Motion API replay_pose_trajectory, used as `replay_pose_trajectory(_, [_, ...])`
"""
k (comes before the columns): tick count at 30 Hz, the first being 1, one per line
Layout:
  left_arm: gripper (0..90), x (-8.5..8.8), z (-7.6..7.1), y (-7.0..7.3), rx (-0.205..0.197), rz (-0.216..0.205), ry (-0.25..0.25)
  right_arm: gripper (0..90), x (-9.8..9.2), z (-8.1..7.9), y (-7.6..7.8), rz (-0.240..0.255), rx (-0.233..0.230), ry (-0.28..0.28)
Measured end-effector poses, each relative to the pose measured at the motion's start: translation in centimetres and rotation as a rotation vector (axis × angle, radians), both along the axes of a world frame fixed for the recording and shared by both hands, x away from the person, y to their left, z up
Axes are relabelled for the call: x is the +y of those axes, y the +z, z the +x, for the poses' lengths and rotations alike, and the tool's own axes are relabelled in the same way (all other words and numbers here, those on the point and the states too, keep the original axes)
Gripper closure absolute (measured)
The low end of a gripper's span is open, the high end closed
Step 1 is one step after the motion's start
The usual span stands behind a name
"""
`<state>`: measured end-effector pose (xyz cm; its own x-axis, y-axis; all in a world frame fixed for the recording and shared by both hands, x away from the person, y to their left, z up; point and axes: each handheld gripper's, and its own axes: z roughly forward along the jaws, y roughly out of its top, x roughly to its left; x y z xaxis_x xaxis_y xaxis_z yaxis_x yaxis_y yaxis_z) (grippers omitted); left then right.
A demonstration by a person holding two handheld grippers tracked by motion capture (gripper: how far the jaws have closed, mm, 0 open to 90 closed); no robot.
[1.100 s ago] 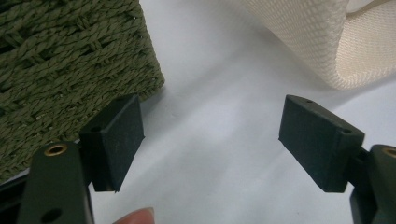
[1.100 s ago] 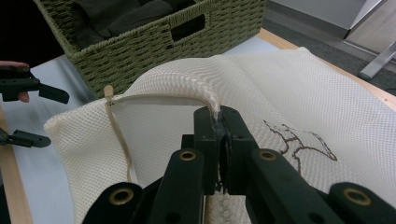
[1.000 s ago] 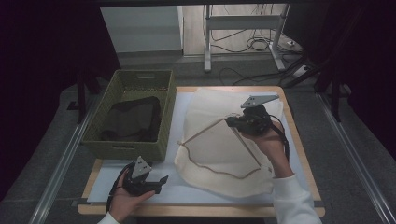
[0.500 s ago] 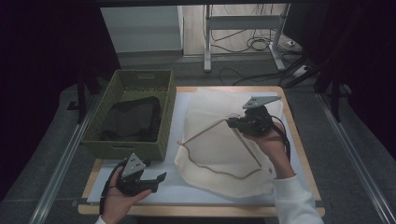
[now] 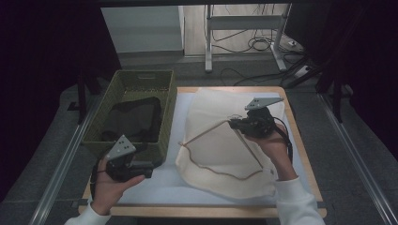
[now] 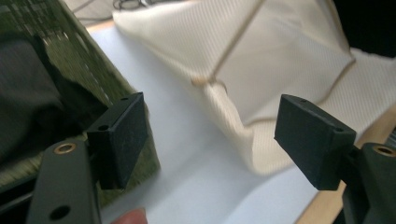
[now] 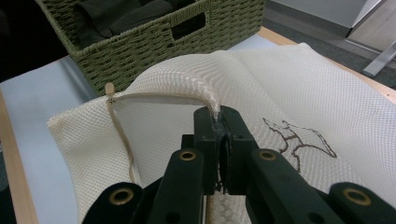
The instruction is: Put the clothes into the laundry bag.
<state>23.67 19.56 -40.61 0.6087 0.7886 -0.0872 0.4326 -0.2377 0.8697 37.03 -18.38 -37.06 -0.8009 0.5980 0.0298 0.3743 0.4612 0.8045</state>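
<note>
1. Mesh laundry bag [image 5: 225, 140] – cream-coloured, lying on the white mat [image 5: 159, 185] of the table, just beside the green wicker basket [image 5: 141, 84].
2. Right gripper [image 5: 234, 124] has its jaws pinched together on the bag's rim, lifting that edge so the mouth tents up; the drawstring [image 7: 119, 128] hangs along the opening.
3. Left gripper [image 5: 148, 169] hovers near the basket's front corner – jaws wide apart, having just opened a little further, with nothing between them.
4. Dark clothing [image 5: 133, 119] lies inside the basket.
</note>
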Motion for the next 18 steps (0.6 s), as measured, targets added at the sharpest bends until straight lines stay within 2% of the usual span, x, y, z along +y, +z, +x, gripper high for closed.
replay_pose_trajectory(2, [24.0,0.1,0.3,0.3,-0.005,-0.001,0.004,86.4,0.0,0.0,0.0,0.000,0.001,-0.001])
replay_pose_trajectory(5, [23.7,0.5,1.6,1.2,-0.004,-0.007,0.017,86.5,0.0,0.0,0.0,-0.001,0.001,-0.001])
replay_pose_trajectory(6, [23.7,0.5,1.6,1.2,-0.004,-0.007,0.017,86.4,0.0,0.0,0.0,0.000,0.001,-0.001])
replay_pose_trajectory(13, [23.8,1.6,4.7,1.8,0.024,-0.021,0.048,86.5,-0.1,0.1,-0.1,0.006,0.008,-0.004])
replay_pose_trajectory(18, [23.7,1.9,5.6,1.9,0.036,-0.015,0.053,86.4,-0.4,0.0,0.0,0.010,0.004,-0.012])
